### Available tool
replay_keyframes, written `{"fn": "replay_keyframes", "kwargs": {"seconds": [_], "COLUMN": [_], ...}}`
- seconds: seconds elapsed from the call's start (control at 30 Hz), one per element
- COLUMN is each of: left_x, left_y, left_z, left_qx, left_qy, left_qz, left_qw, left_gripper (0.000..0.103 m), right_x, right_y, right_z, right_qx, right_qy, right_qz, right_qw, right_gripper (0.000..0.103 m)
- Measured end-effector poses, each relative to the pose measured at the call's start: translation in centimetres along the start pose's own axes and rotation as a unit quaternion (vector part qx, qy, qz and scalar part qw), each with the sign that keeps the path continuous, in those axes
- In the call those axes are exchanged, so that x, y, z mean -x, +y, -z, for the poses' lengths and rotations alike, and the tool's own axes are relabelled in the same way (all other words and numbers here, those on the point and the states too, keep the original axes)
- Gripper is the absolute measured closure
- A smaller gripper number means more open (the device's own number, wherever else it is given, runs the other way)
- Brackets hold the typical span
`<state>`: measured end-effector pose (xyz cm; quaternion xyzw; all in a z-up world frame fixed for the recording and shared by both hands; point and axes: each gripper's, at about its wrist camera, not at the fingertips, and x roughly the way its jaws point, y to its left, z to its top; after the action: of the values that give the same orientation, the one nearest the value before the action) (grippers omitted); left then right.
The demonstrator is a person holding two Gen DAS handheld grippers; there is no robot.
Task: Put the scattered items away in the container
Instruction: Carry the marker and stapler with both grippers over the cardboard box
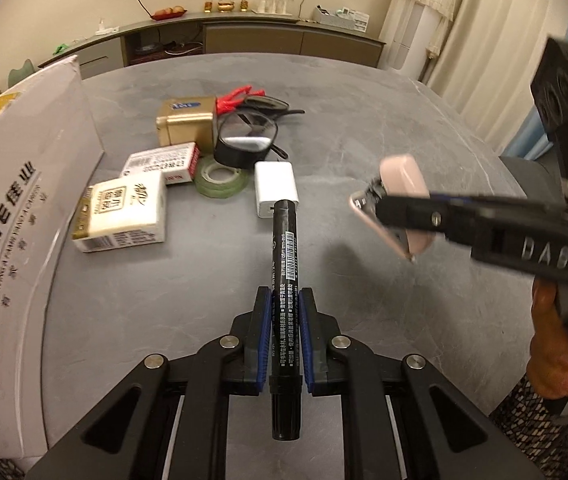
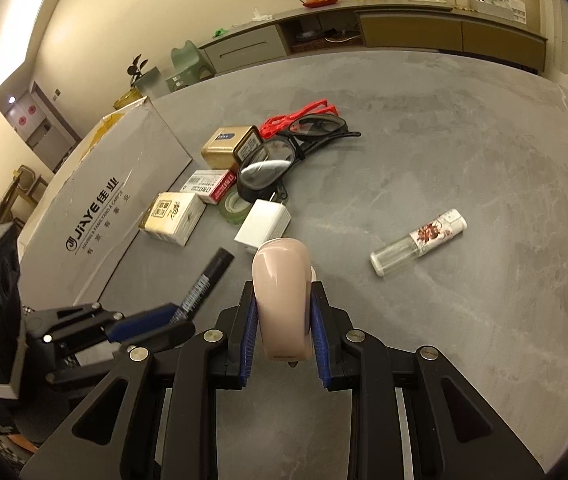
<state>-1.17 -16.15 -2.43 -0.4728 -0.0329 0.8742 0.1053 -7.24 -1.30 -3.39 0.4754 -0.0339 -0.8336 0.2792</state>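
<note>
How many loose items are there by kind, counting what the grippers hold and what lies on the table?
Held, 2: black marker in left gripper, pink stapler in right gripper.
Small boxes and tin: 3
Glasses: 2
Tape rolls: 2
White charger: 1
Glass bottle: 1
Red clip: 1
Total: 12
</note>
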Motion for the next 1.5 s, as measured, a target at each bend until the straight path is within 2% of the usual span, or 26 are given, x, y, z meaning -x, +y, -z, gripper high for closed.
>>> {"fn": "replay_keyframes", "kwargs": {"seconds": [0.43, 0.73, 1.13, 1.5], "left_x": [3.0, 5.9, 10.8, 16.0], "left_y": [0.2, 1.2, 6.2, 11.5], "left_z": [0.0, -0.8, -1.5, -1.7], "left_qx": [0.005, 0.023, 0.072, 0.109], "left_qy": [-0.032, -0.06, -0.105, -0.15], "left_qz": [0.001, 0.002, -0.008, -0.014], "left_qw": [0.9995, 0.9979, 0.9919, 0.9825], "left_gripper": [0.089, 0.089, 0.089, 0.089], "right_x": [0.9, 1.9, 2.5, 2.2], "right_y": [1.4, 4.4, 10.9, 17.5], "right_z": [2.4, 2.6, 0.3, -2.2], "right_qx": [-0.009, 0.006, 0.054, 0.104], "right_qy": [-0.012, -0.022, -0.034, -0.04], "right_qz": [0.023, 0.014, -0.01, -0.026], "right_qw": [1.0, 1.0, 0.998, 0.993], "right_gripper": [0.077, 0.077, 0.077, 0.077]}}
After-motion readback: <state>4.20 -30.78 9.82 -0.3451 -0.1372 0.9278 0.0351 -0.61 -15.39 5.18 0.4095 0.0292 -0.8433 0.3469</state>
